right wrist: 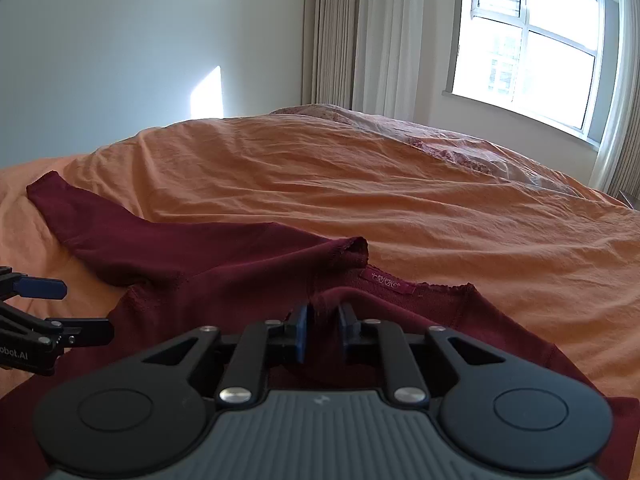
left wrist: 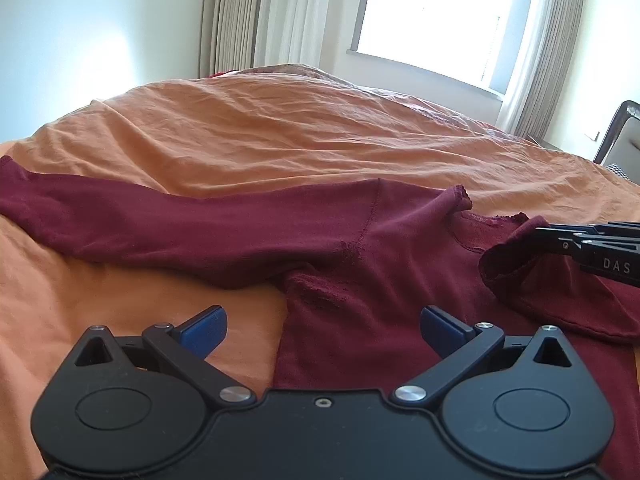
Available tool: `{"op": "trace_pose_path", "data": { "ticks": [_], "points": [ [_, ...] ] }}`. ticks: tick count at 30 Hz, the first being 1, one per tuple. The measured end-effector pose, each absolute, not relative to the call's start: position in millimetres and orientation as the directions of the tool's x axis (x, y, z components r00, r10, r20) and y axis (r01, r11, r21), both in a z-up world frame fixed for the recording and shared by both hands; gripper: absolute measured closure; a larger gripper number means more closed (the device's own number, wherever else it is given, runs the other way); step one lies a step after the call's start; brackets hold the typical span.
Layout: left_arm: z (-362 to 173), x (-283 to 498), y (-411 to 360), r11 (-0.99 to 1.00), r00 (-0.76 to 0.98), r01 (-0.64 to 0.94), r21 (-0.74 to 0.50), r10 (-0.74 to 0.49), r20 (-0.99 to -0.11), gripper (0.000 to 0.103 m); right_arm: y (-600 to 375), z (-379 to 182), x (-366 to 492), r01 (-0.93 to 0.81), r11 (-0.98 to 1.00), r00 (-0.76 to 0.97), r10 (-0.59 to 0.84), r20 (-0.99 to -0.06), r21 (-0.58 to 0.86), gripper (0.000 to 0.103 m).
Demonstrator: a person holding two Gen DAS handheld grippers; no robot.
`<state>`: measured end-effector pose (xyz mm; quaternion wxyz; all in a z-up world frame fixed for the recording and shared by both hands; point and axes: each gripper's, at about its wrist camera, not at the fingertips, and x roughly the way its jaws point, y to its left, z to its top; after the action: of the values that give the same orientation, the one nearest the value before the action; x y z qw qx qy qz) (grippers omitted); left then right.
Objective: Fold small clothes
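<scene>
A dark red long-sleeved shirt (left wrist: 360,248) lies on the orange bed sheet (left wrist: 260,136), one sleeve (left wrist: 120,220) stretched out to the left. My left gripper (left wrist: 322,326) is open and empty, just above the shirt's left side below the armpit. My right gripper (right wrist: 324,330) is shut on the shirt's other sleeve (right wrist: 326,300), folded over the chest near the collar (right wrist: 384,282). In the left wrist view the right gripper (left wrist: 536,236) enters from the right with the sleeve cuff (left wrist: 504,264) hanging from it. The left gripper (right wrist: 86,308) shows at the left edge of the right wrist view.
The bed fills both views, with wrinkled sheet beyond the shirt and a patterned quilt (right wrist: 440,148) at the far side. Curtains (right wrist: 360,32) and a bright window (right wrist: 532,40) stand behind. A dark chair (left wrist: 620,136) is at the right edge.
</scene>
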<state>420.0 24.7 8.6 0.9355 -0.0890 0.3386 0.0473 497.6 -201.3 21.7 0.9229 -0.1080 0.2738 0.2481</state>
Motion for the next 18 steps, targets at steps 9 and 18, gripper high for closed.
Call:
{"op": "trace_pose_path", "data": {
  "ticks": [9,18],
  "points": [
    [1,445,-7,0.987,0.796,-0.066,-0.146,-0.037,-0.604,0.0,-300,14,452,-0.273,0.959,0.872,0.213,-0.441,-0.077,0.0],
    [-23,498,-64,0.995,0.807,-0.052,-0.088,-0.01,-0.59,0.0,-399,-30,412,0.172,0.984,0.877,-0.17,-0.449,-0.038,0.0]
  ]
}}
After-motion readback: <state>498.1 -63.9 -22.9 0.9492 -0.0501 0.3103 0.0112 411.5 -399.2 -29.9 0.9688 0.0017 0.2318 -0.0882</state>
